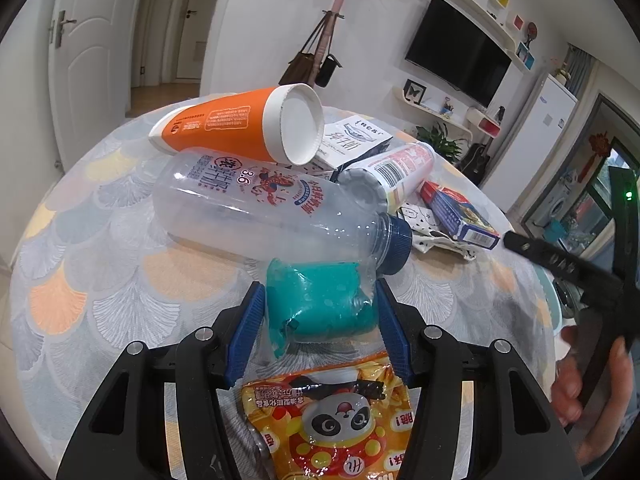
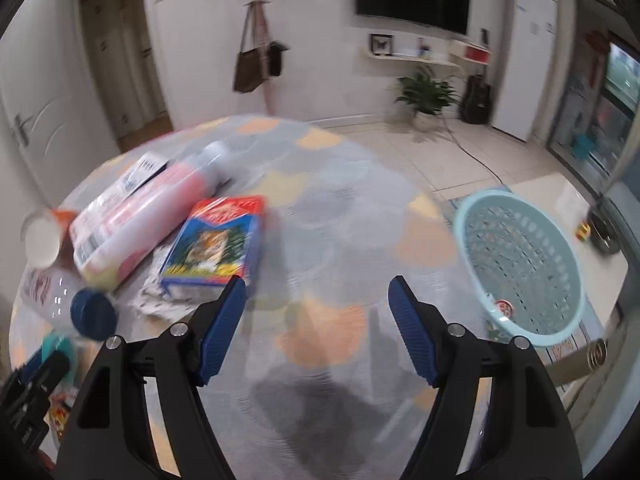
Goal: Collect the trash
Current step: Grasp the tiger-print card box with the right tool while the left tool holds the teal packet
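My left gripper [image 1: 320, 304] has its blue pads on both sides of a crumpled teal plastic wrapper [image 1: 320, 304]; whether they press on it I cannot tell. A yellow panda snack bag [image 1: 332, 420] lies under the gripper. Beyond lie a clear bottle with a blue cap [image 1: 272, 208], an orange paper cup [image 1: 248, 124], a white-and-red tube [image 1: 396, 168], a milk carton [image 1: 352, 140] and a blue-red box [image 1: 460, 212]. My right gripper [image 2: 318, 304] is open and empty above the tablecloth, right of the blue box [image 2: 216, 240]. A light-blue basket [image 2: 520, 268] stands beyond the table's right edge.
The round table [image 2: 340, 200] carries a fan-patterned cloth. A crumpled white paper [image 1: 432, 232] lies under the blue box. The basket holds a small round item [image 2: 502, 308]. The tiled floor, a plant and a guitar lie beyond. The right wrist view is motion-blurred.
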